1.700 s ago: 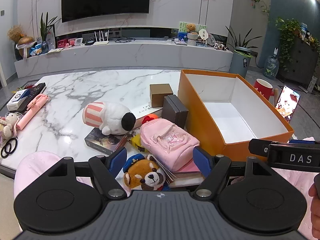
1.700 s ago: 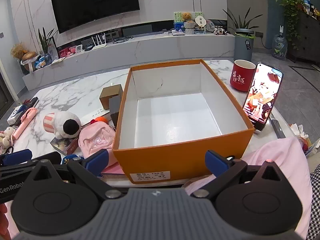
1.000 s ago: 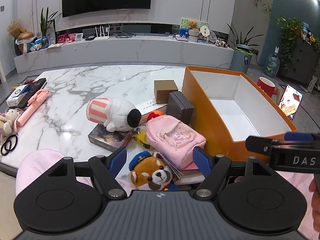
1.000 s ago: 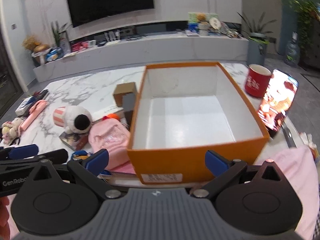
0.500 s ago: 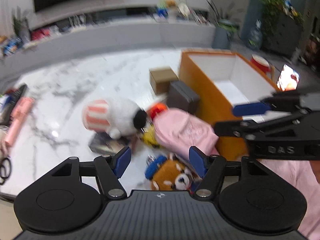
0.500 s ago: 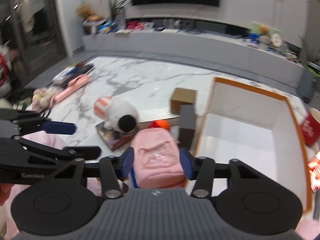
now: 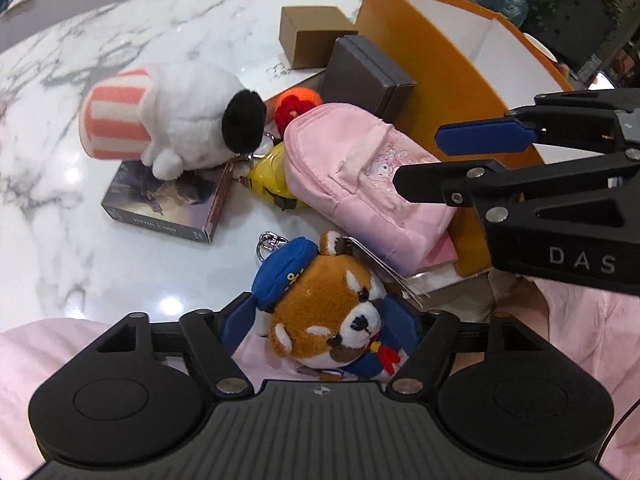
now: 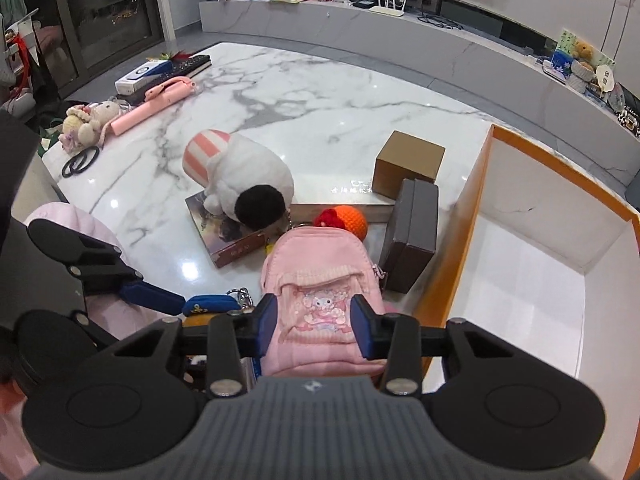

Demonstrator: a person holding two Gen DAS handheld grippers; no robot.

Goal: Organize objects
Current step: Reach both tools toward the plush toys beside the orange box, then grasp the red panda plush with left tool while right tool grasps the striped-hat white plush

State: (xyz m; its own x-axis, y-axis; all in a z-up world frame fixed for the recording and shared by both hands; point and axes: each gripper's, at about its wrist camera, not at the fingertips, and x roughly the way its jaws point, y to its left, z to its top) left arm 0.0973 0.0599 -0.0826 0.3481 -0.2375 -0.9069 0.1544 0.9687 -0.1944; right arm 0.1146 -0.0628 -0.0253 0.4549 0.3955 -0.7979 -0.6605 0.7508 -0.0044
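1. Right gripper (image 8: 313, 325) straddles the pink backpack (image 8: 320, 296), pads at its sides, not visibly clenched on it.
2. Left gripper (image 7: 320, 330) brackets the panda plush (image 7: 332, 312), jaws apart.
3. Backpack lies against the orange box (image 8: 472, 216), beside a grey case (image 8: 412, 236).
4. White plush (image 7: 180, 116) rests on a book (image 7: 160, 204).

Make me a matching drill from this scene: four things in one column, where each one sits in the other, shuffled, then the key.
Things:
1. pink backpack
2. red panda plush
3. white plush
4. brown box

Places:
A. lying on the book
B. between the left tongs
C. on the marble table, behind the grey case
D. between the right tongs

Pairs: 1-D, 2-B, 3-A, 4-C
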